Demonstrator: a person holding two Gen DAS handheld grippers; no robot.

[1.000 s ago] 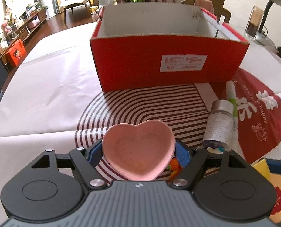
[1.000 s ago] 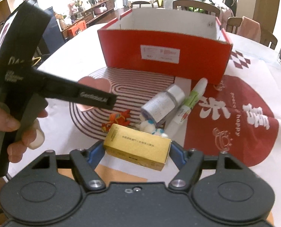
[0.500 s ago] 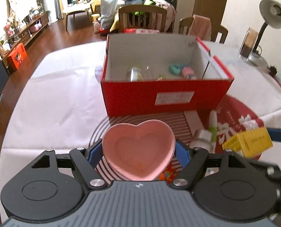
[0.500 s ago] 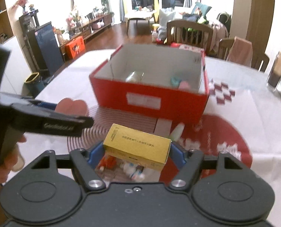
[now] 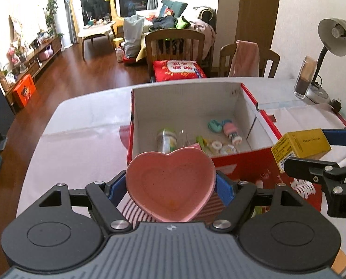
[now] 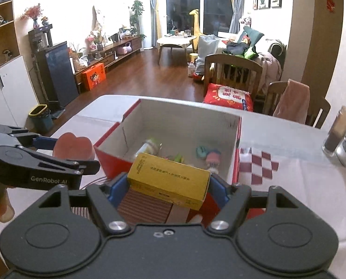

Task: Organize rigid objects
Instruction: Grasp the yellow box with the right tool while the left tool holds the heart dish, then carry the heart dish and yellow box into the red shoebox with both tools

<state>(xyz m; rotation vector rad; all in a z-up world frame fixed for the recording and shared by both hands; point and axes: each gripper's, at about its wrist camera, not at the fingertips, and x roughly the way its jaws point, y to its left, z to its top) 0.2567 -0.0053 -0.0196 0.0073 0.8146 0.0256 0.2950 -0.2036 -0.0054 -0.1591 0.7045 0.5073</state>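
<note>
**Holding two items above the red box**

Gripping a pink heart-shaped ceramic dish point(image 5: 170, 187), the left gripper point(image 5: 170, 186) has its blue-padded fingers point(image 5: 223, 190) pinching the dish at both sides, raised just before the near wall of the open red cardboard box point(image 5: 238, 165). The right gripper point(image 6: 169, 182) pinches a yellow rectangular carton point(image 6: 169, 180) by its two ends, tilted slightly and held at the box's near edge. In the left wrist view that carton point(image 5: 301, 145) shows beside the box's right wall. Inside the box lie small things: a clear jar with a green lid point(image 5: 167, 138), a teal toy point(image 5: 214, 125) and a pink toy point(image 5: 231, 131). The box stands on a white-covered worktop point(image 5: 84, 144), with a grey desk lamp point(image 5: 334, 39) at the far right.
</note>
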